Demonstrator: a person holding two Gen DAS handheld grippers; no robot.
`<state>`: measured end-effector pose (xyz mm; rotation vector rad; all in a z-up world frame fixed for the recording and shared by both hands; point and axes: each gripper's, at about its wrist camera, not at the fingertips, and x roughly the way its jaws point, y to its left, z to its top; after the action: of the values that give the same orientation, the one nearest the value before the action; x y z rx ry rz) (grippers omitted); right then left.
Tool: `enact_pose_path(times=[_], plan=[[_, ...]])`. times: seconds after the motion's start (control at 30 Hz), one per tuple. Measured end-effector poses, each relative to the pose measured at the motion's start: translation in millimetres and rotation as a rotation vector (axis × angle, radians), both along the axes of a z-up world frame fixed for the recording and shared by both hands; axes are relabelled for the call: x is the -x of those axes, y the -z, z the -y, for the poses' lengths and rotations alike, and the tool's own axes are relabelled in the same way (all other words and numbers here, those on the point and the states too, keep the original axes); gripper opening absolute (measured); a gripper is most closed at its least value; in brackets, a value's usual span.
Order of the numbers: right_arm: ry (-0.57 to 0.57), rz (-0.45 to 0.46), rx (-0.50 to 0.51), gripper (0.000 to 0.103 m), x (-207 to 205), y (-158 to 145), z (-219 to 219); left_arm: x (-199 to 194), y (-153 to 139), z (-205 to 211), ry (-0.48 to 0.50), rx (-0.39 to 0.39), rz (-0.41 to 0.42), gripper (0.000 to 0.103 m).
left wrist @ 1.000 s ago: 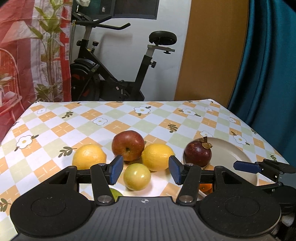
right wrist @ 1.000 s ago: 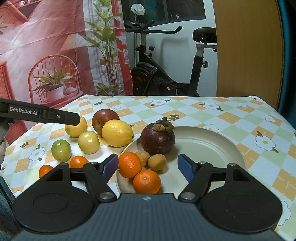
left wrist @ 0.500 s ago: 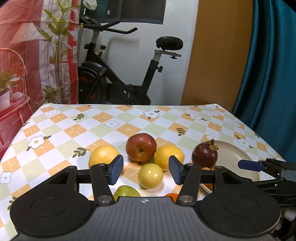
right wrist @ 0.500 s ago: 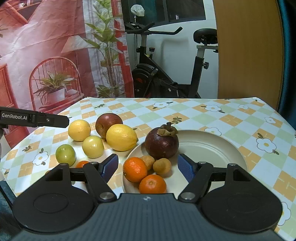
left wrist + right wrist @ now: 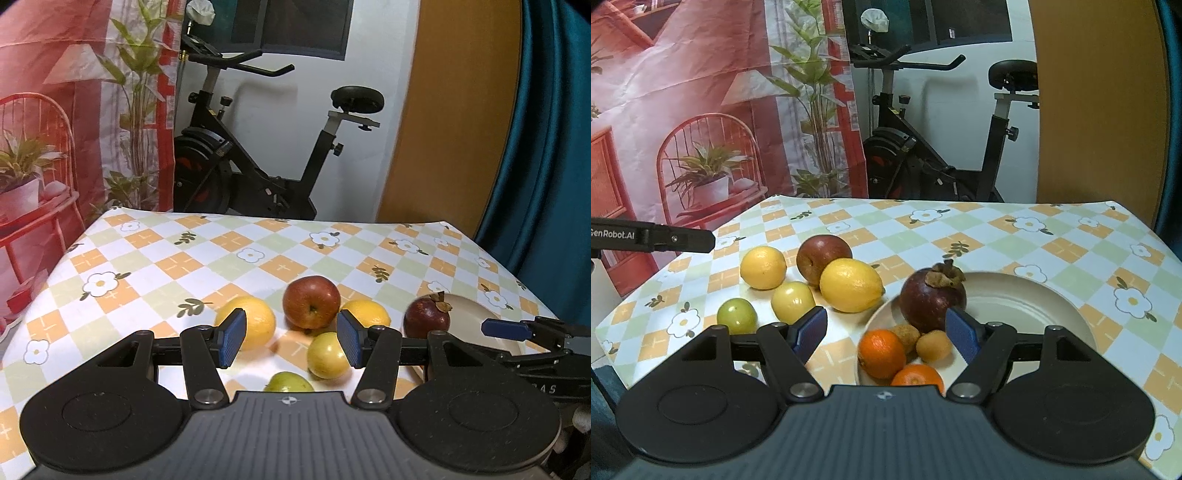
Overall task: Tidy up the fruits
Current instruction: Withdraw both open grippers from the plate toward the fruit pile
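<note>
Loose fruit lies on the checked tablecloth: a red apple [image 5: 311, 302], an orange-yellow citrus [image 5: 251, 322], a lemon [image 5: 850, 284], a pale yellow fruit [image 5: 328, 355] and a green one [image 5: 736, 315]. A cream plate [image 5: 1027, 295] holds a dark mangosteen [image 5: 932, 299], two tangerines [image 5: 881, 353] and two small brown fruits [image 5: 933, 345]. My left gripper [image 5: 291, 341] hovers open above the loose fruit, with nothing between its pads. My right gripper [image 5: 886, 334] hangs open over the plate's near edge, also holding nothing.
An exercise bike [image 5: 258, 162] stands beyond the table's far edge, beside a red printed curtain [image 5: 683, 110]. A teal curtain [image 5: 554, 147] hangs at the right. The table's [image 5: 155, 258] left edge drops off close to the fruit.
My left gripper has drawn back and risen, so the fruit looks smaller and more of the table shows. The right gripper has stayed nearly still. Both stay open.
</note>
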<state>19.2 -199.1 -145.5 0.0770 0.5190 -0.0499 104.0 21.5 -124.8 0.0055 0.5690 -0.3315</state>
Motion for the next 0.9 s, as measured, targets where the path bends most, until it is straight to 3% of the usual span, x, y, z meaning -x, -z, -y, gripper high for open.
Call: enact_pose_path(times=[0.47, 0.9], plan=[[-0.082, 0.018, -0.019, 0.074, -28.1, -20.4, -22.0, 4.1, -5.9, -16.7, -0.049, 0.007, 0.010, 0.057], [-0.144, 0.001, -0.042, 0.074, -44.4, -13.6, -44.7, 6.9, -0.8, -23.4, -0.062, 0.007, -0.011, 0.057]])
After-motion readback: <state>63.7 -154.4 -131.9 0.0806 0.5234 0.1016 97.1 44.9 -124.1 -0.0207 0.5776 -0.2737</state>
